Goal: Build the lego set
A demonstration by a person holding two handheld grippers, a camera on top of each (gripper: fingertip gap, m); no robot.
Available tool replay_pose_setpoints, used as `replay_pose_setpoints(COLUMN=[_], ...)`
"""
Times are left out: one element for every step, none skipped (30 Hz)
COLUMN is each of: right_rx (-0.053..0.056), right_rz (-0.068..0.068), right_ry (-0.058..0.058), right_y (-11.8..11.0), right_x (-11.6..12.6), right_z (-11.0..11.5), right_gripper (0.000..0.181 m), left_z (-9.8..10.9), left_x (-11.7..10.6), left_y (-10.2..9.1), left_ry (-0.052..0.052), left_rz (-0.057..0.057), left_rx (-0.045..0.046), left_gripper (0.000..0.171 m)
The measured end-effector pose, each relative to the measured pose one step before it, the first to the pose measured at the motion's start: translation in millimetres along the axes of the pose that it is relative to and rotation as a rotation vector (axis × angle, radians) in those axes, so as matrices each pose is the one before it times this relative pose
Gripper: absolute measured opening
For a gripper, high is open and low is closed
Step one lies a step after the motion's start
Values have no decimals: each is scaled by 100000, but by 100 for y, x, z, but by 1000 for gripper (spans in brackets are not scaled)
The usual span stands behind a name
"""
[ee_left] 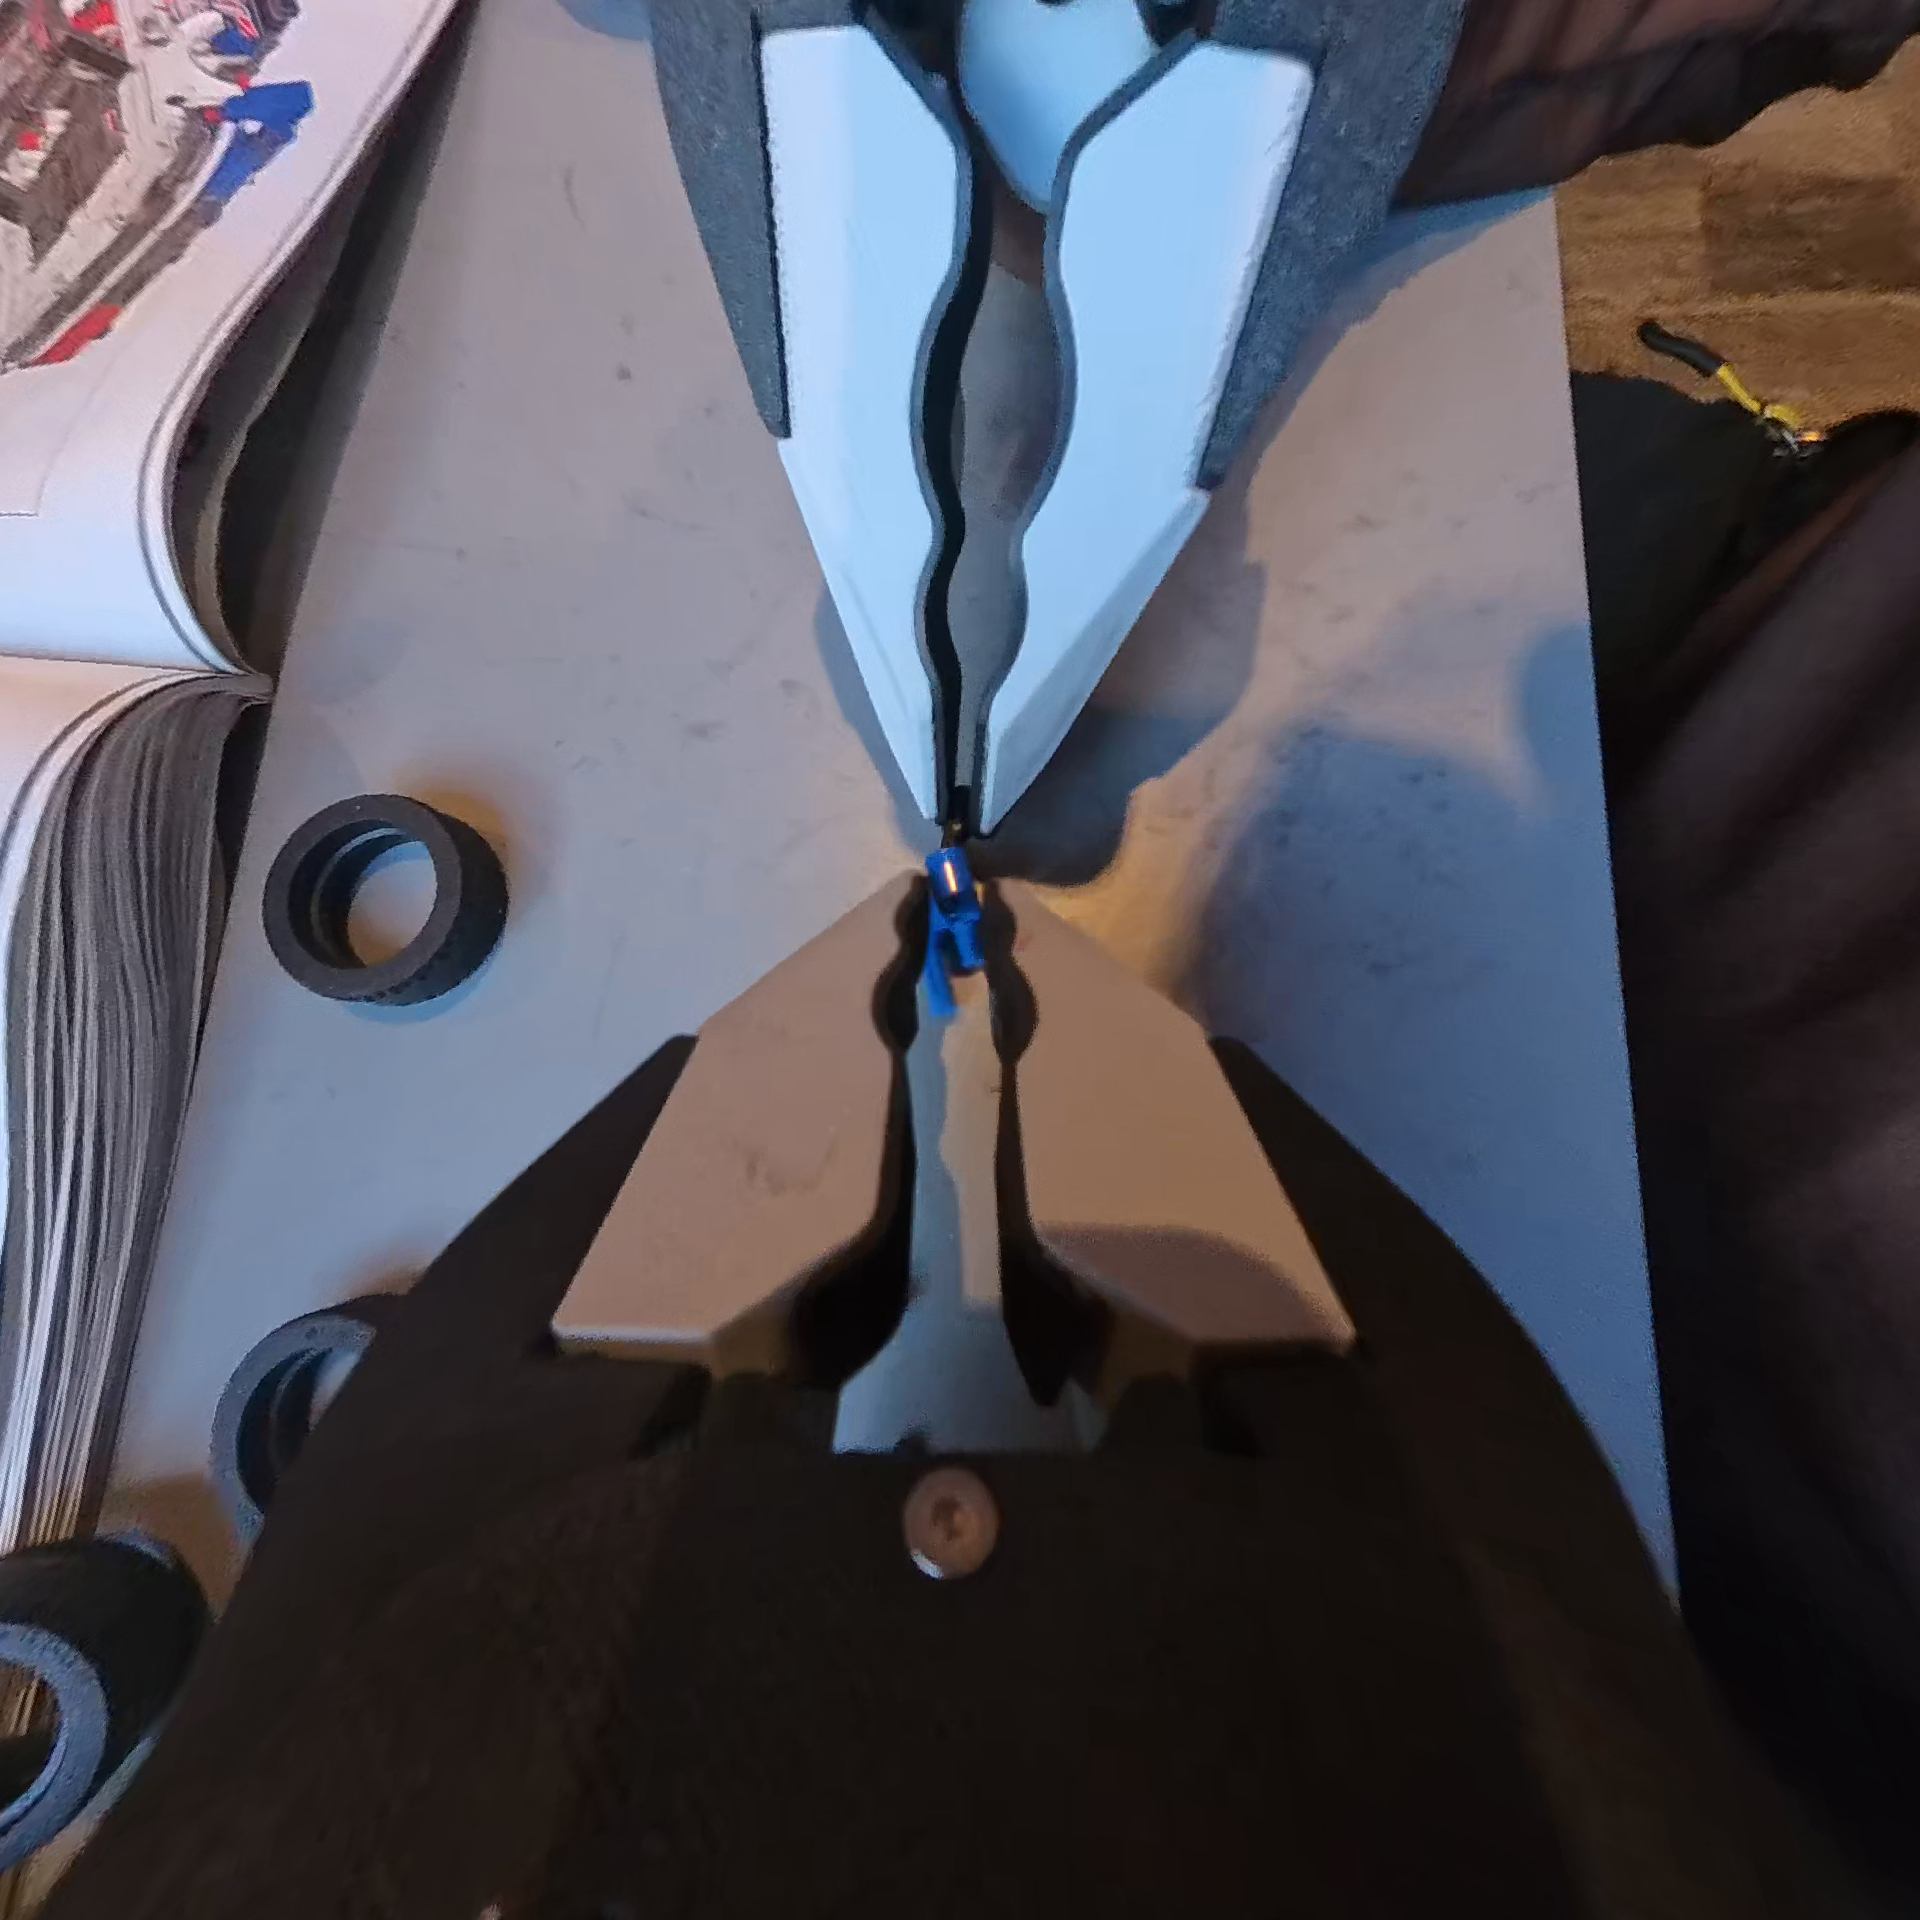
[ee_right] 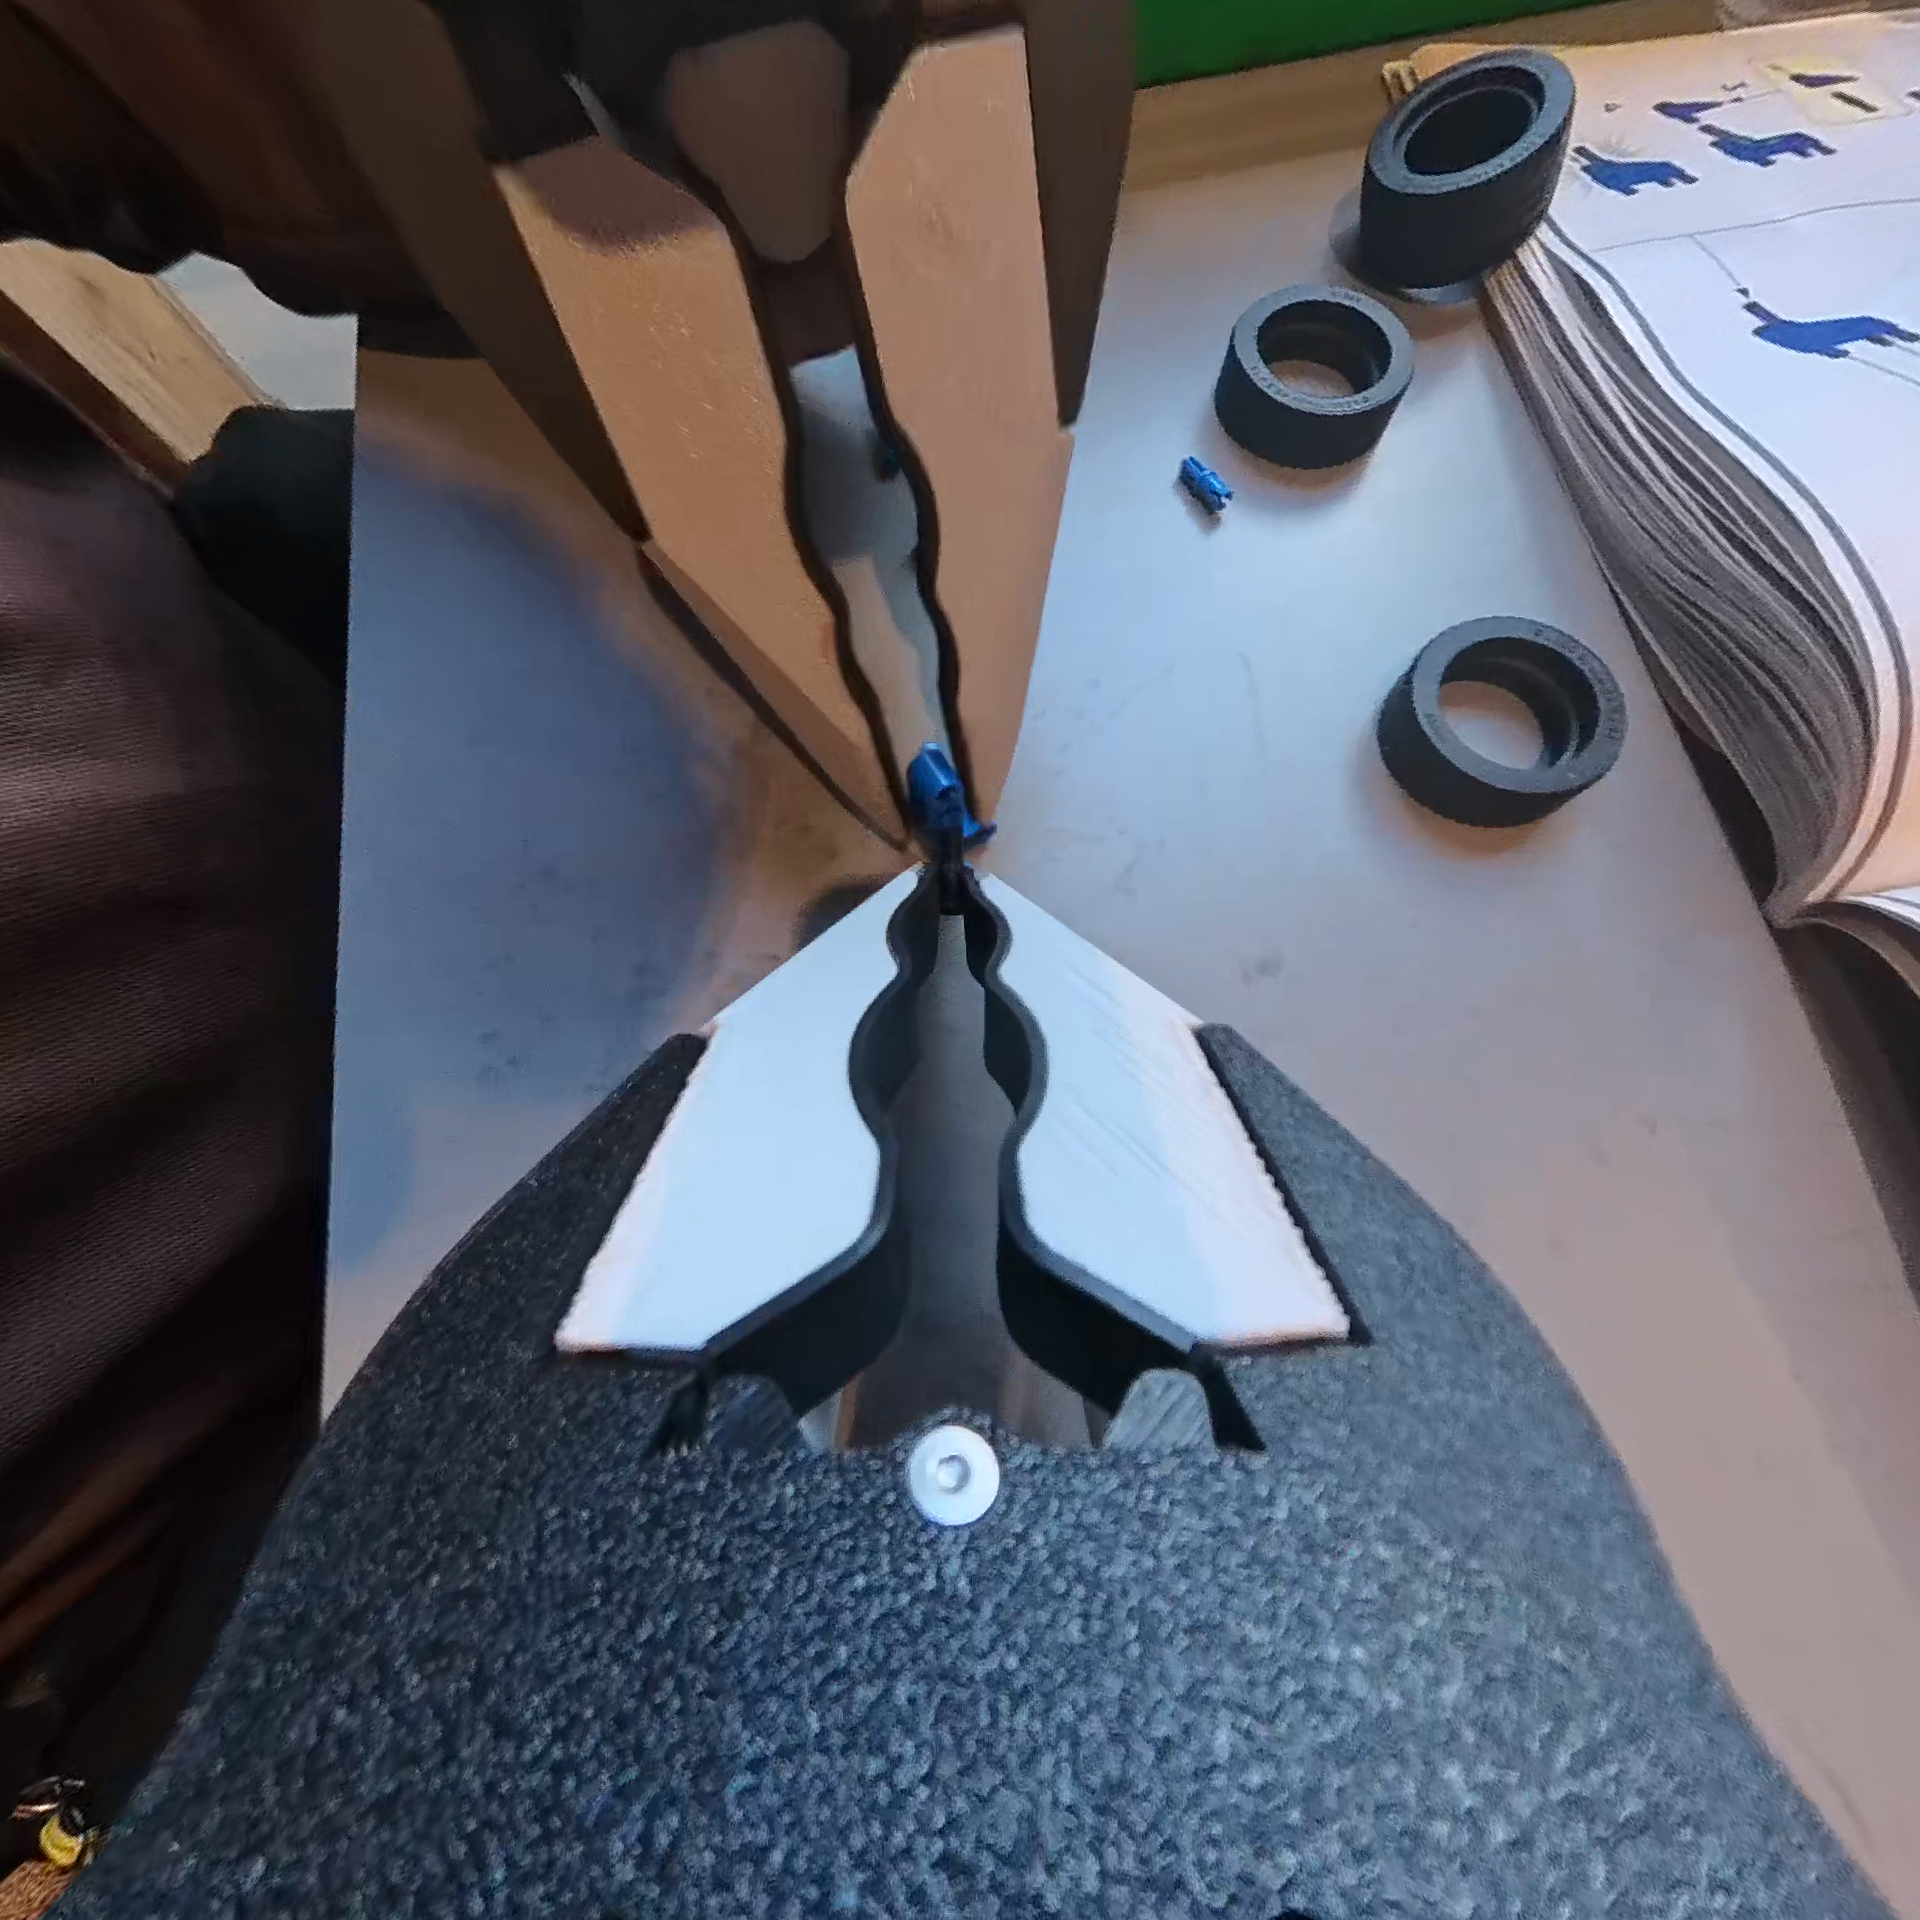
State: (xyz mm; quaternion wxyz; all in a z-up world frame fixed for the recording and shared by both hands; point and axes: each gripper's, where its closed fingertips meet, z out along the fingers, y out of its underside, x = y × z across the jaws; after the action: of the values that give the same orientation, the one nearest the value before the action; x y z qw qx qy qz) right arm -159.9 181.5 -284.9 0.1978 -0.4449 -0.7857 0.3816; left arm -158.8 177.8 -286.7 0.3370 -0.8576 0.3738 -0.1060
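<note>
We see the pale counter (ee_right: 1299, 1039) beneath both tools, and an open instruction booklet (ee_right: 1787, 582) off to the right hand-held gripper's right. The left hand-held gripper (ee_left: 954, 902) and right hand-held gripper (ee_right: 952, 891) meet tip to tip. The left one is pinched on a blue pin (ee_left: 954, 920); the right one is nearly closed on a small dark piece (ee_right: 951, 883) touching that pin. Three black tyres (ee_right: 1501, 722) and a loose blue pin (ee_right: 1205, 486) lie forward-right of the right one.
</note>
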Motion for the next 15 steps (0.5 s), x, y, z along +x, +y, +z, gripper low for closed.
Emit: replay_pose_setpoints(right_rx=[513, 683, 604, 357, 96, -199, -341, -145, 135, 298, 298, 100, 381, 351, 67], right_rz=[-310, -22, 124, 202, 134, 2, -65, -41, 67, 172, 195, 240, 275, 306, 500], right_ry=[-745, -912, -484, -284, -369, -151, 58, 4, 13, -183, -420, 253, 466, -347, -539], right_y=[-78, -91, -66, -32, -13, 22, 21, -12, -58, -91, -82, -27, -57, -42, 0], right_x=[-196, -190, -102, -43, -58, -21, -1, -24, -29, -48, -80, 23, 81, -23, -19], right_z=[-31, -51, -61, -31, -11, 27, 43, 49, 45, 35, 24, 7, -21, -39, -17], right_gripper=[4, 4, 4, 4, 5, 5, 5, 4, 4, 4, 4, 4, 4, 4, 4], left_z=[100, -4, -48, -57, -66, -58, -38, -9, 21, 25, 26, 14, 30, 36, 3], left_x=[93, 35, 41, 59, 69, 65, -33, 18, 4, -5, 9, -8, 10, 26, -11], left_y=[130, 43, 54, 62, 75, 65, 54, 0, -10, -35, -34, -16, -42, -48, -10], left_ry=[162, -143, 304, 799, 1149, 1071, 370, 604, 447, 297, 316, 277, 338, 356, -65], left_rz=[1218, 1261, 1044, 771, 644, 746, 471, 110, -6, 0, -70, -83, -246, -258, -62], left_rx=[-831, -162, -118, -182, -125, -139, -35, 318, 405, 450, 400, 360, 467, 421, 113], left_gripper=[4, 4, 4, 4, 4, 4, 4, 4, 4, 4, 4, 4, 4, 4, 4])
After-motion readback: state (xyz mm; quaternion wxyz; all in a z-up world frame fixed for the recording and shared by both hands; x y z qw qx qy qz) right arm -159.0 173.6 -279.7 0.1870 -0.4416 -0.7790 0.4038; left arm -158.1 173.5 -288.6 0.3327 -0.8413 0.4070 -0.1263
